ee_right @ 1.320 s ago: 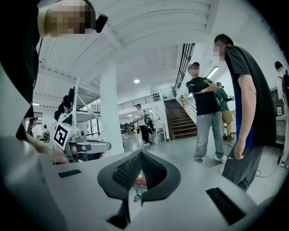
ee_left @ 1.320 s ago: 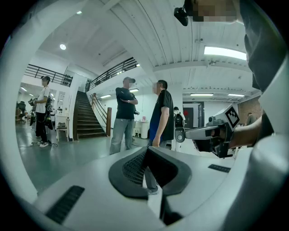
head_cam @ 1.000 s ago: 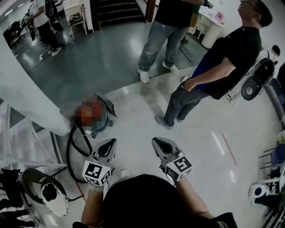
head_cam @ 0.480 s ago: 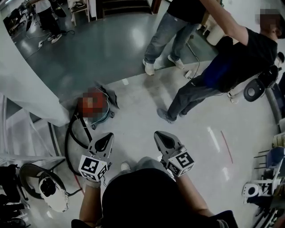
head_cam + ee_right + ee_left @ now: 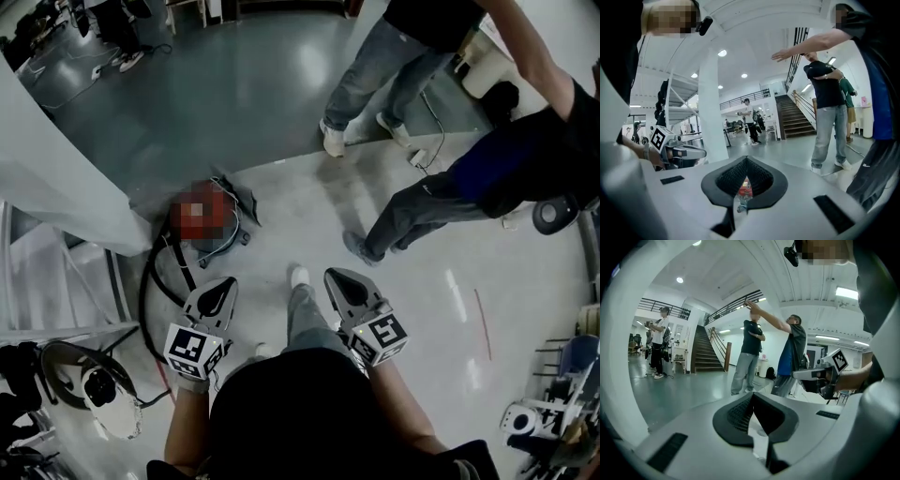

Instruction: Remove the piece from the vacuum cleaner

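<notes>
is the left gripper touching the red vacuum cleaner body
Apart. The head view shows a strip of bare floor between the left gripper tip and the vacuum cleaner body.

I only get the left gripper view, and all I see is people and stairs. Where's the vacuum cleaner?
Observer: The head view shows the red vacuum cleaner on the floor. It is ahead of the left gripper, which is not touching it.
Operator: Does it have a hose?
Observer: Yes, a black hose loops over the floor beside the left gripper.
Operator: Is the right gripper holding anything?
Observer: No, the right gripper is shut and empty. In its own view a bit of the red vacuum cleaner shows beyond its jaws.
</notes>
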A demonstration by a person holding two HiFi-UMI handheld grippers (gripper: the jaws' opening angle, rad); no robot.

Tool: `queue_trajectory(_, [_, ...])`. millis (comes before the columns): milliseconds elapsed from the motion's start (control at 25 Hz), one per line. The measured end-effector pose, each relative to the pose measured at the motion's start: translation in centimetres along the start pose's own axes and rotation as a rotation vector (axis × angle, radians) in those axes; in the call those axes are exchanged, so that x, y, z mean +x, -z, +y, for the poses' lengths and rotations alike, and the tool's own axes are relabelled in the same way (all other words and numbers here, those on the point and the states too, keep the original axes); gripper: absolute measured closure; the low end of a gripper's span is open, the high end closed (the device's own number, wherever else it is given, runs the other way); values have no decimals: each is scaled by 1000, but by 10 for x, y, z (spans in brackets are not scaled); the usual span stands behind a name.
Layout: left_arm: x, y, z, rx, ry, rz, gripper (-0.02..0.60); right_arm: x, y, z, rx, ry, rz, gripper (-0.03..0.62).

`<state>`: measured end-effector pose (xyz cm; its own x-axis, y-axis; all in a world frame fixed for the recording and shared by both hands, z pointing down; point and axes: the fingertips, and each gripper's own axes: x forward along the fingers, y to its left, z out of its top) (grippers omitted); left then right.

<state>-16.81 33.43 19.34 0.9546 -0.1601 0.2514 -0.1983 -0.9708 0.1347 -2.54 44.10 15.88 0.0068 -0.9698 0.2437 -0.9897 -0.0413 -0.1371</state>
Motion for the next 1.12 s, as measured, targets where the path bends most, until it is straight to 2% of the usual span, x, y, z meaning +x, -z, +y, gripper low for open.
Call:
queue_trajectory(160, [52, -18, 30, 1, -41, 11, 563, 46, -13, -55, 6, -39, 21, 566])
queue_trajectory(520, [151, -63, 87, -35, -198, 10, 563, 147, -45, -141, -5, -225, 86, 566])
queue_trajectory(800, [172, -68, 123, -65, -329, 8, 563, 204, -55, -166, -32, -346, 124, 566])
queue_trajectory(1120, [161, -57, 171, -116, -442, 38, 563, 268, -57, -156, -38, -443, 158, 566])
